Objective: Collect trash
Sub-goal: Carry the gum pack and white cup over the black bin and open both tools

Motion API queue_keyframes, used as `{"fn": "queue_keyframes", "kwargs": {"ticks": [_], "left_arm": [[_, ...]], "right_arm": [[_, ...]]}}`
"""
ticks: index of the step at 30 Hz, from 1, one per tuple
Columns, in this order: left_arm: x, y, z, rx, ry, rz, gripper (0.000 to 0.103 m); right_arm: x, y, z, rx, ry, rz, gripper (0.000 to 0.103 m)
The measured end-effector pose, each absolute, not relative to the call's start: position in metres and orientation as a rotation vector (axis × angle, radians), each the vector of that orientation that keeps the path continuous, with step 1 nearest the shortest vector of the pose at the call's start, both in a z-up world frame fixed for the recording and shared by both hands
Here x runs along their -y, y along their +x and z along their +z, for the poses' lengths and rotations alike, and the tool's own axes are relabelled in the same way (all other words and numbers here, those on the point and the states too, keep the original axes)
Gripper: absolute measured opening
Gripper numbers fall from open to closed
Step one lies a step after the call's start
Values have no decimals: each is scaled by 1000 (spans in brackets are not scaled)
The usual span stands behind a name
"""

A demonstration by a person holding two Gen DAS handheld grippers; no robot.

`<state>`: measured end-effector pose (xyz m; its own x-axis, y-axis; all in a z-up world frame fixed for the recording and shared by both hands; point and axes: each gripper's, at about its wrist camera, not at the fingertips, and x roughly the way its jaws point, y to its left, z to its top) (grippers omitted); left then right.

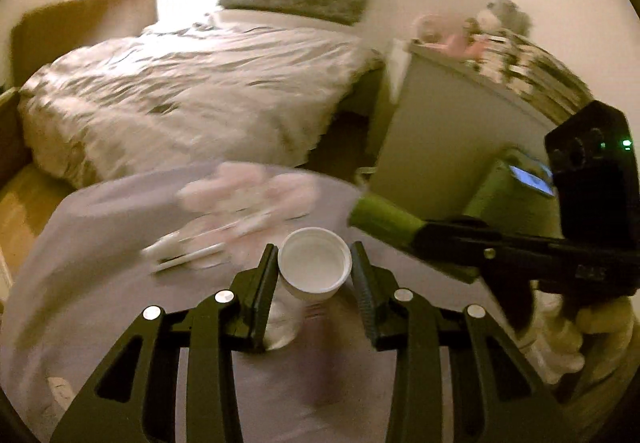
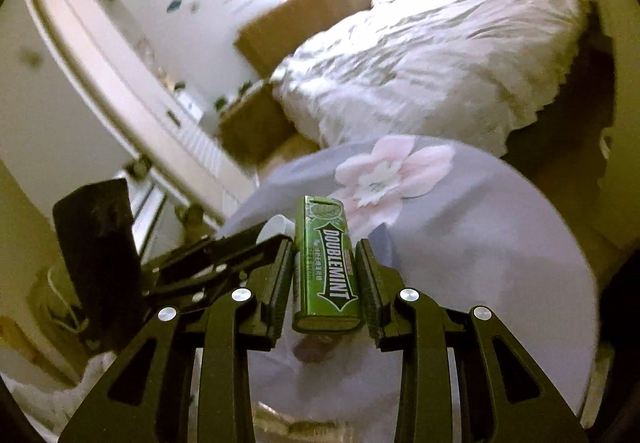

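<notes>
A white paper cup (image 1: 315, 269) sits upright between the pads of my left gripper (image 1: 316, 263), which is shut on it above the lilac tablecloth (image 1: 100, 243). My right gripper (image 2: 325, 275) is shut on a green Doublemint gum pack (image 2: 326, 267), held lengthwise with its far end sticking out past the fingertips. In the left wrist view the right gripper (image 1: 420, 235) reaches in from the right with the green pack (image 1: 380, 219). The right wrist view shows the left gripper (image 2: 260, 243) on the left, with the cup's rim (image 2: 276, 227) just visible.
Blurred white sticks (image 1: 184, 255) lie on the round table by a pink flower print (image 2: 384, 175). Beyond it are a bed with a white duvet (image 1: 180, 103), cardboard boxes (image 2: 304, 19) and a grey cabinet (image 1: 448, 131) topped with soft toys. A gloved hand (image 1: 560, 339) holds the right gripper.
</notes>
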<state>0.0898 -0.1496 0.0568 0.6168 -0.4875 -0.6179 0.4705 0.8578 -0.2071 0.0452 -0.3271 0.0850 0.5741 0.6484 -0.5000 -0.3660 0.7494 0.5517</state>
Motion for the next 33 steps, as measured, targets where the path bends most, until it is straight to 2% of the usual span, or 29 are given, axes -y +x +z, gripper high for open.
{"fn": "queue_keyframes", "kwargs": {"ticks": [12,22,33], "left_arm": [[266,63,73,-683,50,-759,37],[334,52,56,-719,82,-859,37],[375,45,27,-790,106,-908,37]], "right_arm": [[472,-17,85,-625,599,358,33],[548,-48,41,-627,714,175,33],[578,-61,-10,-677,804,63,33]]}}
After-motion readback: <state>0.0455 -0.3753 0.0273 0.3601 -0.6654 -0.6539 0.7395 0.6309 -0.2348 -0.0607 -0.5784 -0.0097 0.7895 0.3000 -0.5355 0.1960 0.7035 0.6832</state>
